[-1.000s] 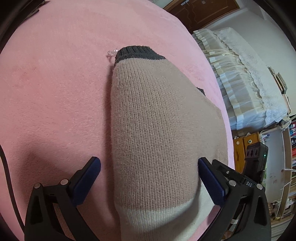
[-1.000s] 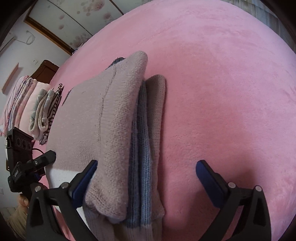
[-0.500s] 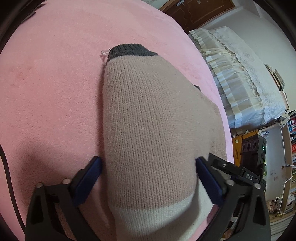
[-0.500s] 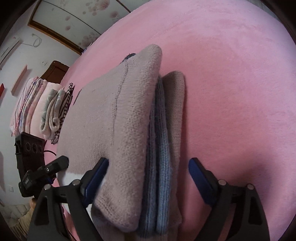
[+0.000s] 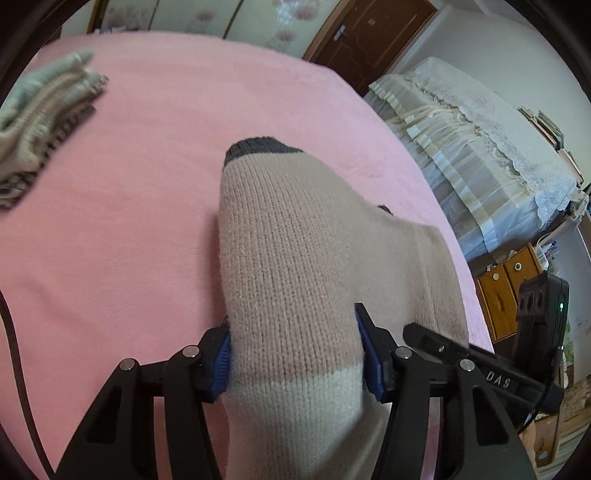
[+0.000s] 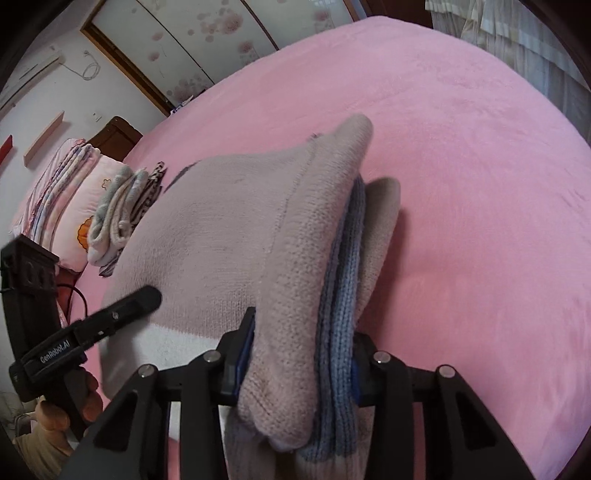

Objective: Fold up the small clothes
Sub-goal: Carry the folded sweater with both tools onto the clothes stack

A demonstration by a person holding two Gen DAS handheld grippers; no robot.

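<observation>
At the near edge of the pink bed [image 5: 140, 229], the folded knit sweater [image 5: 295, 266] is caught at both its near corners. The left gripper [image 5: 293, 354] has its fingers [image 5: 221, 360] closing onto the beige fold, the blue pads already pressing the knit on either side. The right gripper [image 6: 295, 354] is closing too, pinching the stacked layers, beige over blue-grey, between its fingers [image 6: 243, 347]. The sweater runs away toward twelve o'clock in the left wrist view, its dark collar at the far end resting on the bed.

To do this step well, I judge both grips should take every layer of the fold, not just the top one; on the right the blue-grey layers sit near the outer pad and could slip free. The two hands should then travel together at one height, so the bundle does not twist or sag open in the middle.

The bed is covered in soft pink plush, which will drag on knitwear, so lift clear before moving. A stack of folded clothes [image 5: 40, 110] lies at ten o'clock in the left view, a likely home for this one. At two o'clock stands a lace-draped piece of furniture [image 5: 480, 147], beyond it a wooden door [image 5: 373, 33], and at four o'clock a wooden cabinet [image 5: 506, 288].
</observation>
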